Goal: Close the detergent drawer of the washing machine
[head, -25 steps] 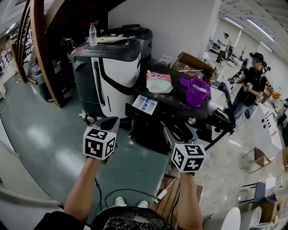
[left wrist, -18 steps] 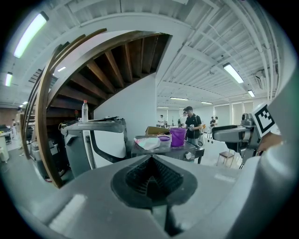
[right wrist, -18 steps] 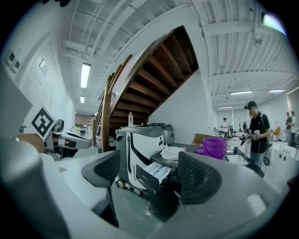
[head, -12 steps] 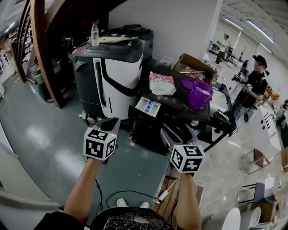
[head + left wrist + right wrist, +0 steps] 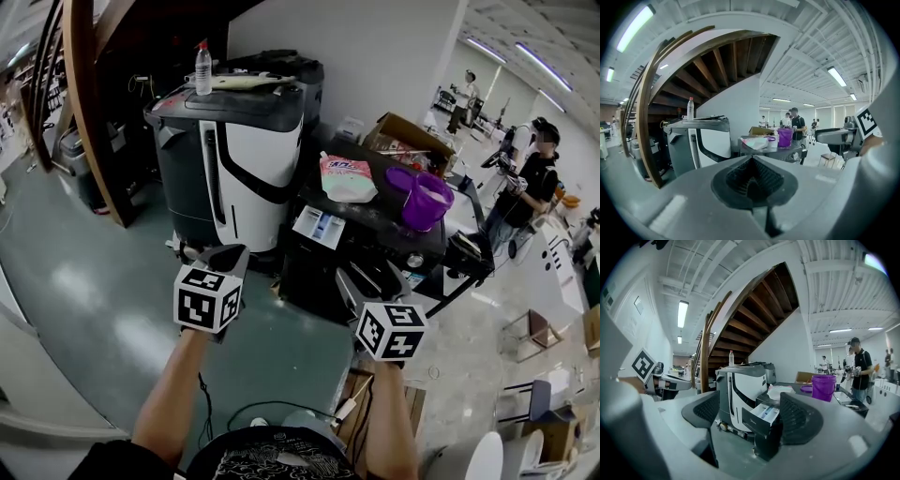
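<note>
Right hand-held gripper (image 5: 750,416) before open drawer (image 5: 320,226)

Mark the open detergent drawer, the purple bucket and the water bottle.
detergent drawer (image 5: 319,226), head view, open tray.
purple bucket (image 5: 424,212), head view, side wall.
water bottle (image 5: 203,70), head view, clear body.

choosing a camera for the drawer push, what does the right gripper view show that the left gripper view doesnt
Only the right gripper view: the open detergent drawer sticking out of the washing machine, framed by the right gripper, whose jaws have just been opening and hold nothing. Only the left gripper view: the left gripper, jaws together and empty, its body hiding the drawer. Both: purple bucket, water bottle, pouch, staircase.
</note>
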`<state>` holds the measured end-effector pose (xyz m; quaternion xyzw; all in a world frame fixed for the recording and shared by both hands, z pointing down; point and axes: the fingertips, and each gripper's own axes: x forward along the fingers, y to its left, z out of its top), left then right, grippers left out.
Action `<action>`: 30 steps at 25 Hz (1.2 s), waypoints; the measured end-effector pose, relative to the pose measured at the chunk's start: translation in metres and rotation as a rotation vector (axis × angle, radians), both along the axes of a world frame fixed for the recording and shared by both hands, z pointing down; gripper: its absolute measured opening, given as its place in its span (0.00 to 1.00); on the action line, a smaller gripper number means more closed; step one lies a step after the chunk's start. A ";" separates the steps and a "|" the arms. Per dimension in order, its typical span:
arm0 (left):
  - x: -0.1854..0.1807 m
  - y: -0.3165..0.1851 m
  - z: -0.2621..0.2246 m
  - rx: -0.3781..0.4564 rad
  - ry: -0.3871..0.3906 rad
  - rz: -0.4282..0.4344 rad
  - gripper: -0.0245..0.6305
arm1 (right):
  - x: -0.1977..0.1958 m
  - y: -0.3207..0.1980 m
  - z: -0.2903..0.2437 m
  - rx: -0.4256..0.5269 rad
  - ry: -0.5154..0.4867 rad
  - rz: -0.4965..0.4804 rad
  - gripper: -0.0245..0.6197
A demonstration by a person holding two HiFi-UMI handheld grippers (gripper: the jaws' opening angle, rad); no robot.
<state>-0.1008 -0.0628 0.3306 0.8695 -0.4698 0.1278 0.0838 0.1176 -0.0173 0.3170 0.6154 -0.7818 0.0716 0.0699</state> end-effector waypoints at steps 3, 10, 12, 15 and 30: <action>-0.002 -0.006 0.000 0.001 -0.008 0.004 0.04 | -0.001 -0.006 0.001 0.001 -0.011 0.009 0.67; -0.002 -0.028 0.002 0.006 -0.024 0.007 0.04 | 0.000 -0.026 0.010 -0.006 -0.022 0.020 0.66; -0.001 -0.037 0.004 0.005 -0.030 0.010 0.04 | 0.002 -0.036 0.013 -0.008 -0.025 0.023 0.66; 0.001 -0.052 0.008 0.000 -0.040 0.016 0.04 | 0.003 -0.051 0.016 -0.011 -0.028 0.025 0.66; 0.053 -0.174 0.005 0.004 -0.058 0.087 0.04 | 0.039 -0.165 0.021 -0.033 -0.021 0.056 0.65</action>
